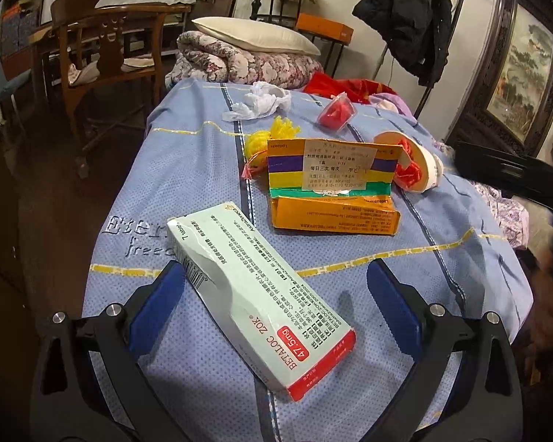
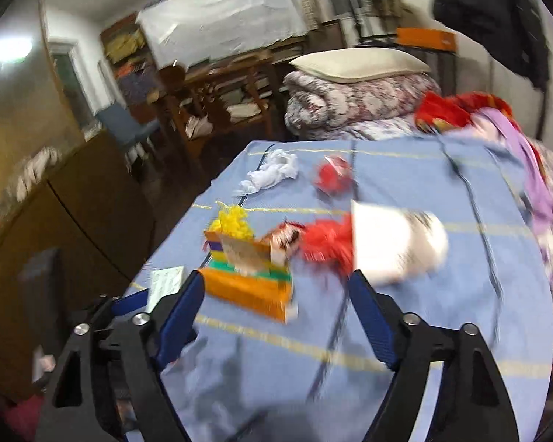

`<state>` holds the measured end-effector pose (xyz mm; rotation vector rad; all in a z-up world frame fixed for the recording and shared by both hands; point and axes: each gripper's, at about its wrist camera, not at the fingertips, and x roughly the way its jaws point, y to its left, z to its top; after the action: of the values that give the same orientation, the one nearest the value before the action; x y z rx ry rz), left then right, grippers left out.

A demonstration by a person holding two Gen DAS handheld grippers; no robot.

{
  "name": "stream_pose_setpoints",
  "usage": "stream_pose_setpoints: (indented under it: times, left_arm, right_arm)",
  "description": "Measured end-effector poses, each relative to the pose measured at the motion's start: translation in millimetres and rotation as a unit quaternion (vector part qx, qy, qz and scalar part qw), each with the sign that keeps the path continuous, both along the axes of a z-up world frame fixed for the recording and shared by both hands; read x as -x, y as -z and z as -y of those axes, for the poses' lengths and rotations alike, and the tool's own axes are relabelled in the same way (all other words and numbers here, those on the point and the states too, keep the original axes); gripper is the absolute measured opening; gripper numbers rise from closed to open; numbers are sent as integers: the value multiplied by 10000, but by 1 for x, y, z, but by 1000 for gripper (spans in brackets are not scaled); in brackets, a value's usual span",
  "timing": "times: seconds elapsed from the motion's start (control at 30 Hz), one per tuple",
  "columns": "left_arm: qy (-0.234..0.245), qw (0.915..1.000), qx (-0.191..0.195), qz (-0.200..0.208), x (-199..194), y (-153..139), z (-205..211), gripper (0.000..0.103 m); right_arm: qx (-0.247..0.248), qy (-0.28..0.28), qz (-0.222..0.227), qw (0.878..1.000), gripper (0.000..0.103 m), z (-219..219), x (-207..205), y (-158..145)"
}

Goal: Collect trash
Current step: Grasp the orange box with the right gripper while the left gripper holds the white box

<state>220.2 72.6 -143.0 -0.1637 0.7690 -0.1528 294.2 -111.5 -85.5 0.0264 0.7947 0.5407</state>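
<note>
1. The white cardboard medicine box with a red end panel point(image 1: 254, 294) lies flat on the blue dotted bedspread point(image 1: 442, 258). One long edge is dented and torn, so it looks empty or nearly so: light, thin-walled, easily crushed. I judge that a gentle squeeze across its short width, near the middle, would hold it — its smooth printed faces may slip if it is pinched at a corner.

2. The left claw point(image 1: 276, 316) stands apart, its blue pads on either side of the white box. The left pad is just beside the torn edge, the right pad clear of the box with bedspread showing between. The box lies slantwise across the gap, not square to the pads, and nothing is clamped yet.

3. The orange cardboard box with purple, yellow and green stripes point(image 1: 331, 191) lies farther up the bed, flattened and half open. It is stiff along its folds but floppy at the flaps.

4. The right claw point(image 2: 276, 316) is also apart and empty. This view is blurred, but the orange box sits just ahead of its left pad, and a white paper cup spilling red shreds point(image 2: 398, 243) lies on its side just ahead of the right pad.

5. Beyond these lie a crumpled white tissue point(image 1: 261, 101), soft and near weightless, and a small clear cup of red scraps point(image 1: 336, 112) — both well away from either claw.
</note>
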Motion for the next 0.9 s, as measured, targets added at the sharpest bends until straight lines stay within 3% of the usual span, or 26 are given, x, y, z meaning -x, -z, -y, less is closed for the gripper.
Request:
stream_pose_setpoints:
  times: [0.1, 0.17, 0.2, 0.43, 0.67, 0.83, 0.9]
  left_arm:
    - [13, 10000, 16, 2, -1, 0, 0, 95]
    - [17, 10000, -4, -6, -1, 0, 1, 95]
    - [21, 10000, -16, -10, -1, 0, 1, 95]
    - [-10, 9999, -123, -71, 0, 1, 4, 95]
    - [-52, 9997, 3, -251, 10, -1, 4, 94]
    - [-267, 9992, 50, -291, 15, -3, -3, 79]
    - [-398, 9988, -70, -267, 17, -3, -2, 63]
  right_arm:
    - [350, -201, -48, 9992, 66, -24, -22, 11]
    - [526, -285, -77, 9982, 40, -36, -29, 18]
    - [596, -326, -98, 9976, 17, -39, -30, 21]
    - [156, 20, 446, 9989, 8, -13, 21, -10]
    - [-158, 645, 985, 9929, 8, 49, 83, -51]
    - [-326, 1027, 1047, 9887, 8, 90, 115, -57]
    - [-366, 1113, 965, 9884, 8, 99, 120, -53]
